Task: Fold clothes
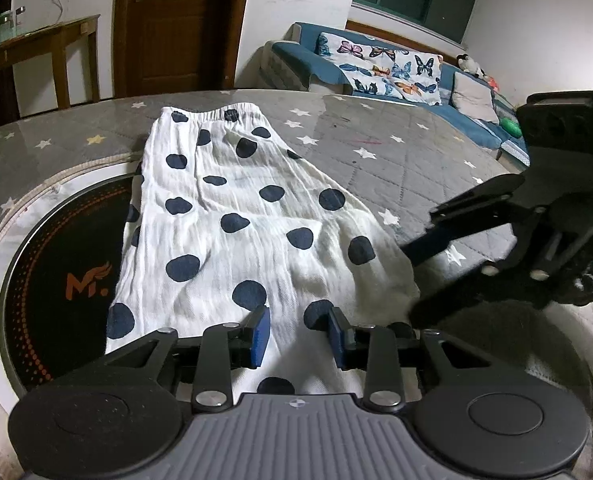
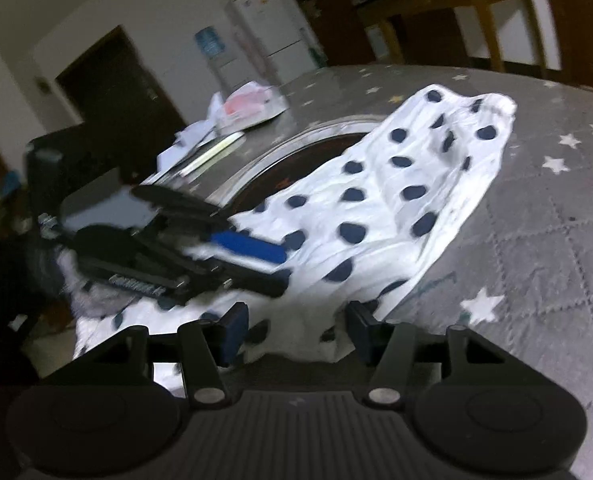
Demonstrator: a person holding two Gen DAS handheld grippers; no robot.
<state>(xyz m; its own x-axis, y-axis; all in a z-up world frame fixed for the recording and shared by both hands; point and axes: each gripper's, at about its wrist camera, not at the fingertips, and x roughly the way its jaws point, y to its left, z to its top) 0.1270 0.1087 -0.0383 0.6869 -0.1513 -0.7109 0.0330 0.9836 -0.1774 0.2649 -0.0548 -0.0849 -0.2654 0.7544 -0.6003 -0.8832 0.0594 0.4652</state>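
A white garment with dark blue dots (image 1: 232, 216) lies flat on the grey star-patterned table cover (image 1: 376, 148), its elastic waistband at the far end. My left gripper (image 1: 298, 320) hovers open over the near hem, cloth showing between its blue pads (image 1: 260, 332). My right gripper (image 1: 410, 280) comes in from the right, open, its fingers straddling the near right corner of the garment. In the right wrist view, the right gripper (image 2: 296, 320) is open with a raised bunch of the garment (image 2: 396, 184) between its fingers. The left gripper (image 2: 282, 272) is blurred at the left.
A round black inset plate with an orange logo (image 1: 56, 264) sits in the table under the garment's left side. Papers and a plastic bag (image 2: 252, 108) lie at the table's far part. A blue sofa (image 1: 396, 72) and a wooden side table (image 1: 56, 40) stand beyond.
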